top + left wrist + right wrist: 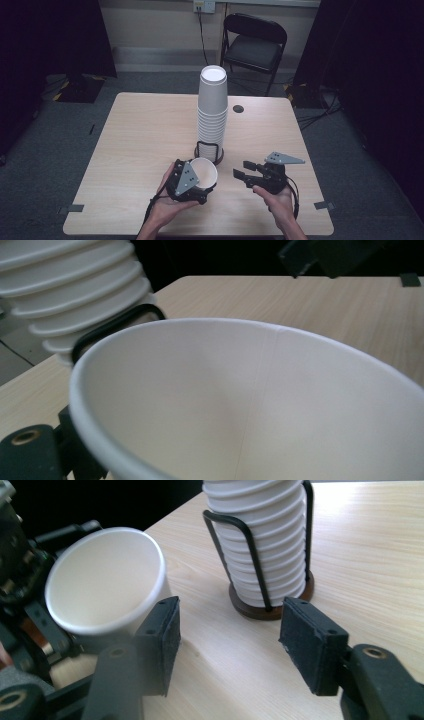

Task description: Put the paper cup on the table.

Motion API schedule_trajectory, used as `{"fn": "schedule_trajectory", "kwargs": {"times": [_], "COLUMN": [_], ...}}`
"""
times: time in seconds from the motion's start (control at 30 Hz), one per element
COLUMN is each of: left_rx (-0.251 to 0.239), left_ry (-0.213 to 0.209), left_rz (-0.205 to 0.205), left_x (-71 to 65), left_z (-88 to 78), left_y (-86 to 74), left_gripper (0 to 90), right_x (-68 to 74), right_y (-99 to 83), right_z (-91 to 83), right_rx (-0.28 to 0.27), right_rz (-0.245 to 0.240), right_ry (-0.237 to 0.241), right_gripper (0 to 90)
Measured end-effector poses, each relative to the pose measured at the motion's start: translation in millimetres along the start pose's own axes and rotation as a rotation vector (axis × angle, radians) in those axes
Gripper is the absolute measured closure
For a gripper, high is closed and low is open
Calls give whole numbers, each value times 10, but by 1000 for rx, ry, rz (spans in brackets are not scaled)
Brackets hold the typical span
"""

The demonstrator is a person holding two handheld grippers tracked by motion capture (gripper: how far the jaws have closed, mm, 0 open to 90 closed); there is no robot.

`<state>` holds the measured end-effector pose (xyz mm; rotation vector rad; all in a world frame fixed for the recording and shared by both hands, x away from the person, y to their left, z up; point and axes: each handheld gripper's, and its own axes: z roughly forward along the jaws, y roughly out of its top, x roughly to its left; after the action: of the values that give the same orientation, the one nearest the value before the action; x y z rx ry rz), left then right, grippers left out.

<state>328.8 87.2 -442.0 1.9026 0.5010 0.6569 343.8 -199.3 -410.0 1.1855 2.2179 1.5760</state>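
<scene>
A tall stack of paper cups [212,112] stands in a wire cup holder [208,151] on the table [145,135], right of centre. Just before it, a single paper cup [204,173] sits in the left gripper [187,181]; the right gripper [245,170] lies to the right, apart. A folding chair [254,45] stands behind the table.

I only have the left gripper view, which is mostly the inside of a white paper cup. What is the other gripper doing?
Observer: The right gripper is open and holds nothing, beside the single white paper cup.
Operator: How tall is that ribbed stack at my left?
Observer: The tall stack of white paper cups stands upside down in a black wire holder on a round brown base.
Operator: Anything beyond the table?
Observer: A black folding chair stands behind the light wooden table.
</scene>
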Motion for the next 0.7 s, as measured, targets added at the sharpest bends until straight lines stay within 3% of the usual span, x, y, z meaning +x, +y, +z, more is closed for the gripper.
{"fn": "schedule_trajectory", "kwargs": {"times": [0.13, 0.27, 0.33, 0.37, 0.43, 0.57, 0.67, 0.7], "left_rx": [-29, -39, -55, -73, -83, -118, -131, -131], "left_ry": [24, 59, 58, 84, 95, 149, 171, 171], "left_rz": [-76, -90, -121, -140, -151, -212, -265, -265], "left_x": [222, 324, 406, 470, 506, 645, 758, 758], "left_z": [-111, -145, -173, -188, -194, -217, -222, -222], "left_y": [-25, -28, -20, -21, -27, -56, -89, -89], "left_gripper": [88, 88, 87, 87, 87, 87, 87, 87], "right_x": [-35, -66, -81, -89, -96, -124, -148, -149], "right_y": [-9, -8, -12, -16, -21, -57, -94, -99], "right_z": [-10, -3, 3, 6, 10, 14, 5, 3], "right_rx": [0, 1, -1, -3, 0, 9, 10, 10], "right_rz": [3, 8, 15, 18, 20, 27, 39, 40], "right_ry": [-16, -24, -27, -27, -31, -36, -37, -38], "right_gripper": [399, 397, 394, 394, 394, 391, 389, 387]}}
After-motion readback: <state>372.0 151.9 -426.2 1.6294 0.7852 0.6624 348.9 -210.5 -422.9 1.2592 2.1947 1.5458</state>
